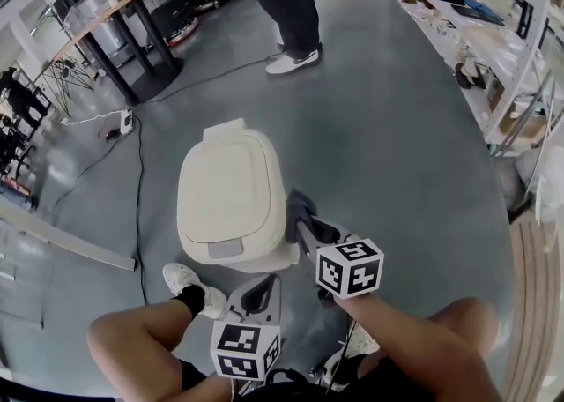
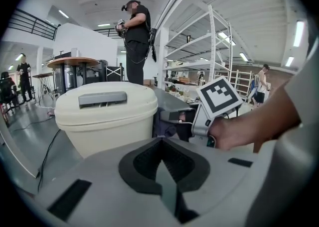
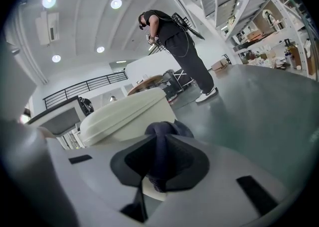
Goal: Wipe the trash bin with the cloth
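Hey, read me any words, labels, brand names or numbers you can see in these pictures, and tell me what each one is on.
No text can be read.
On the trash bin: no label or brand shows.
On the cubes of the left gripper and right gripper: black and white square patterns only, no letters.
On the shelves: any print is too small and blurred to read.

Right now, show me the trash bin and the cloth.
trash bin (image 1: 231, 189): head view, middle of its cream lid.
cloth (image 3: 162, 132): right gripper view, dark bunch pinched between the jaws.
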A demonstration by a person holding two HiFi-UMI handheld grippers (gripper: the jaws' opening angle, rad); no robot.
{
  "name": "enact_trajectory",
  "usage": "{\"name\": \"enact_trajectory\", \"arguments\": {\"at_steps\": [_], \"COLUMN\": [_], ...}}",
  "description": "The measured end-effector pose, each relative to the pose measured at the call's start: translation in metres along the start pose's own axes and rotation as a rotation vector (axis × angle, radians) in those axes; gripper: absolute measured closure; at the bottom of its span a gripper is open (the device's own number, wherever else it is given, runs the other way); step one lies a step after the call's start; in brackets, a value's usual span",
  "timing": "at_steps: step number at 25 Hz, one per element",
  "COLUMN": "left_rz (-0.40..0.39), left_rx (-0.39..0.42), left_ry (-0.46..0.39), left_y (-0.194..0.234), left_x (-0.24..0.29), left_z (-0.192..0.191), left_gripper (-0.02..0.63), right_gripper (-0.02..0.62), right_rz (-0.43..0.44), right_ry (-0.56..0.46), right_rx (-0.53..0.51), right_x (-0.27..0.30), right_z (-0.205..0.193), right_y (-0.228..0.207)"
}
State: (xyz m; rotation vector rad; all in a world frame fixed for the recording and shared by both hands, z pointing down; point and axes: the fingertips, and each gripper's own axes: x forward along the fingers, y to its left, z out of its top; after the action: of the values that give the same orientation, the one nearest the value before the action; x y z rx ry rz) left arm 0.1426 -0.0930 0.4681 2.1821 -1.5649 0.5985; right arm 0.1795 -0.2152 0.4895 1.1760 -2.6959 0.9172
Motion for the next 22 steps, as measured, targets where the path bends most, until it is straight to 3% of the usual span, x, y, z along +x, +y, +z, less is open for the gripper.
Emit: {"name": "enact_trajectory", "arguments": {"at_steps": [12, 22], "left_rz": [0.001, -0.042], "left_rx": [0.009, -0.008], "left_ry": [0.041, 0.04], "left_y": [0.002, -0.005], "left_x": [0.015, 0.031], "left_z": [-0.016, -0.022], "left_gripper": [0.606, 0.606], "right_gripper": [0.543, 0.543], "right_rz": [-0.044, -0.116], "right_ry": [0.08, 0.057], "right_rx": [-0.067, 0.007], "right_x": [0.019, 0.036], "right_z": [-0.041, -0.084], "right_y": [-0.022, -0.05]}}
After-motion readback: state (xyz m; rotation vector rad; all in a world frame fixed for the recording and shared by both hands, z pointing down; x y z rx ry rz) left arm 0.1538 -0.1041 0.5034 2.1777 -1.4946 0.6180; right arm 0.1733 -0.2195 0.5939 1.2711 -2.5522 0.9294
